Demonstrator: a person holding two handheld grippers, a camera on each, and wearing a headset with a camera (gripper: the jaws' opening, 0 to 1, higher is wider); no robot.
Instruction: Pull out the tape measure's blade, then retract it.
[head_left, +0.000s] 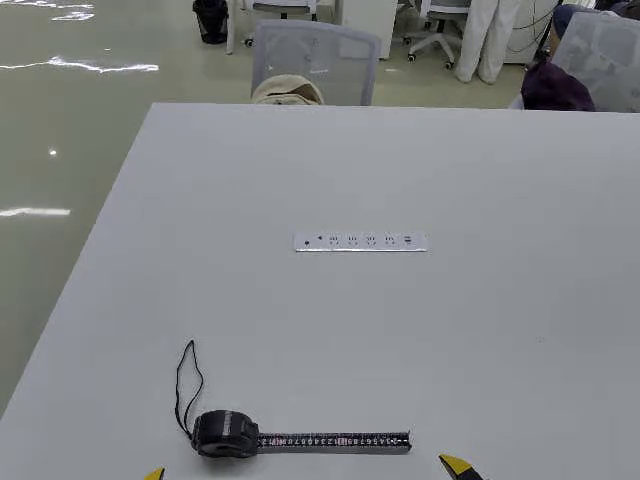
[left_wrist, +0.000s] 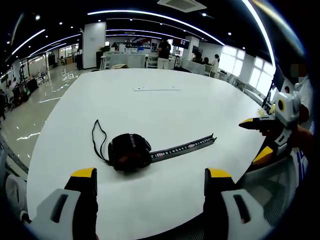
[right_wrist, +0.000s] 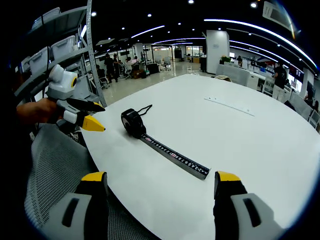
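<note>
We see the black round tape measure (head_left: 225, 433) lying by the near edge of the white table (head_left: 420, 340), its dark numbered blade (head_left: 335, 441) extended flat to the right. Our left gripper (left_wrist: 150, 175) and right gripper (right_wrist: 157, 177) hover spread wide, touching nothing.

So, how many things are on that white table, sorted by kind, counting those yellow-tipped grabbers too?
tape measure: 1, lying with its blade out
socket strip: 1
grippers: 2, the left gripper and the right gripper, both open at the near edge
Total: 4
</note>
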